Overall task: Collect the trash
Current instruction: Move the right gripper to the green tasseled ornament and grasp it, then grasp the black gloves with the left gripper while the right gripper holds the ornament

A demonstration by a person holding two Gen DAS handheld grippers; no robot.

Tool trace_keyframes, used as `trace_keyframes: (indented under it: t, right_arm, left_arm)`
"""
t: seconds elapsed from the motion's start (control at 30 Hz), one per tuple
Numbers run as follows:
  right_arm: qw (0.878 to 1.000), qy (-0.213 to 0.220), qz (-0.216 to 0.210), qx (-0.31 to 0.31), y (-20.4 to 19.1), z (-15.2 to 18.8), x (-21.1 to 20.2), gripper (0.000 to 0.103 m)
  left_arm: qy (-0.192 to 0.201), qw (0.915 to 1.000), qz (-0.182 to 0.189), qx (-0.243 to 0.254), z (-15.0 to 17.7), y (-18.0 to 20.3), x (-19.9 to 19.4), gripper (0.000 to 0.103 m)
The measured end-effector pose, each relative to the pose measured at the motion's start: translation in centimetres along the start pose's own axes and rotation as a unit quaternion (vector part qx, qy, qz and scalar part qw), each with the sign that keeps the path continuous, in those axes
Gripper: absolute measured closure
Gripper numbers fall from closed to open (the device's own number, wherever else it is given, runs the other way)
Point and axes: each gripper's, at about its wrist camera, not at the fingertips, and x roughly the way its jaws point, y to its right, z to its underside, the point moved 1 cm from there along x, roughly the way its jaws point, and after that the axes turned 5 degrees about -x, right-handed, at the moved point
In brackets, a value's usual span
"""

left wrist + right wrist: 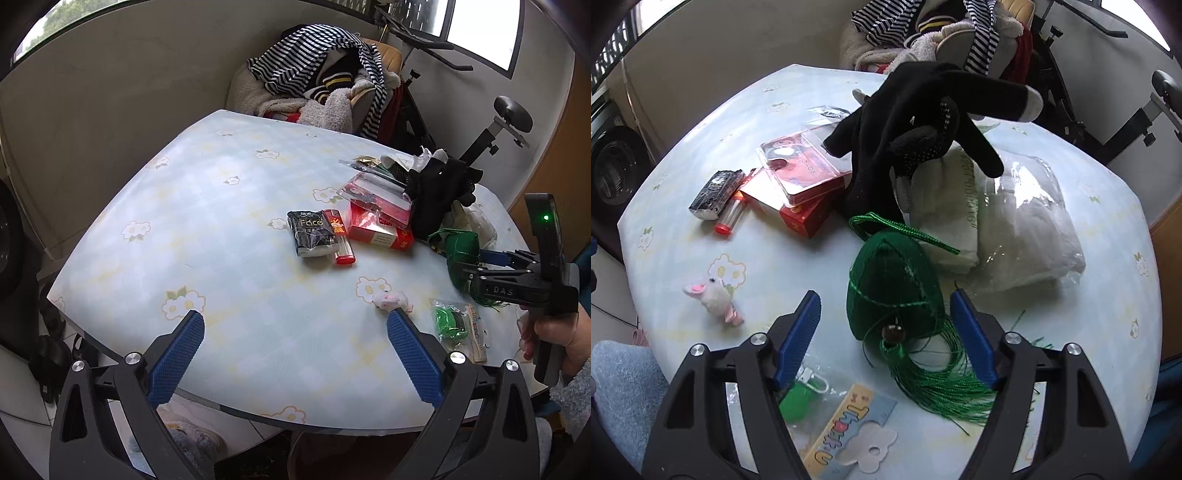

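- The left claw (295,321) hangs released, its blue pads spread wide over the near edge of the flower-printed pale blue surface (229,221), holding nothing.
- The right claw (884,299) is also released; its blue fingers (971,343) flank a green net-wrapped pouch with a long green tassel (894,291), which lies between them, not gripped.
- A small pink-and-white plush mouse (714,293) lies left of the right claw.
- A clear packet with a green item and a "Thank u" card (842,432) lies under the near part of that claw.
- Farther off: a black knit glove (916,122) and a red carton (798,212).
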Motion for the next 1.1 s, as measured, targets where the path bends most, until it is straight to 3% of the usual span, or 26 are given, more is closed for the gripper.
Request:
trace_keyframes:
  t: [0.03,0.1,0.17,0.33,0.47,0.57,0.6,0.67,0.8,0.87,0.97,1.1]
  right_arm:
    - [1.000,-0.007,-0.001,0.003,0.1,-0.1,0.5,0.036]
    - [1.000,-0.019,0.007,-0.015,0.0,-0.1,1.1,0.049]
    - [0.999,-0.015,0.009,-0.041,-0.4,0.0,0.6,0.052]
    - [0.998,0.050,-0.040,0.004,1.3,0.2,-5.0,0.054]
    - [0.994,0.099,-0.031,0.032,3.6,0.3,-9.7,0.054]
    - [0.991,0.124,-0.020,0.054,5.9,0.5,-12.3,0.054]
    - [0.990,0.131,-0.017,0.059,6.5,0.5,-13.1,0.054]
    - [0.988,0.138,-0.013,0.065,7.6,0.4,-13.9,0.054]
    - [0.986,0.142,-0.014,0.081,8.8,1.1,-14.2,0.054]
    - [0.986,0.140,-0.016,0.090,9.2,1.5,-14.0,0.054]
    - [0.986,0.134,-0.017,0.094,9.4,1.8,-13.4,0.054]
    - [0.987,0.130,-0.015,0.098,9.7,2.3,-13.2,0.054]
  left_arm:
    - [-0.001,1.0000,0.001,0.001,0.0,0.1,0.2,0.006]
    - [-0.004,1.0000,0.003,0.003,0.0,0.3,0.5,0.006]
    - [-0.008,0.9999,0.009,0.005,-0.1,0.5,0.8,0.006]
    - [-0.011,0.9990,0.035,0.026,-1.3,2.6,1.6,0.006]
    - [0.012,0.9945,0.098,0.035,-3.9,6.1,2.2,0.006]
    - [0.002,0.9913,0.128,0.033,-6.3,9.3,4.1,0.007]
    - [-0.001,0.9901,0.135,0.037,-7.1,10.5,4.9,0.009]
    - [-0.008,0.9892,0.135,0.058,-8.4,12.8,6.8,0.024]
    - [0.003,0.9827,0.125,0.136,-9.9,17.3,9.7,0.036]
    - [0.002,0.9819,0.109,0.155,-10.6,18.7,11.1,0.052]
    - [-0.008,0.9836,0.123,0.131,-11.7,19.2,12.7,0.053]
    - [-0.008,0.9805,0.117,0.158,-11.9,20.6,14.0,0.053]
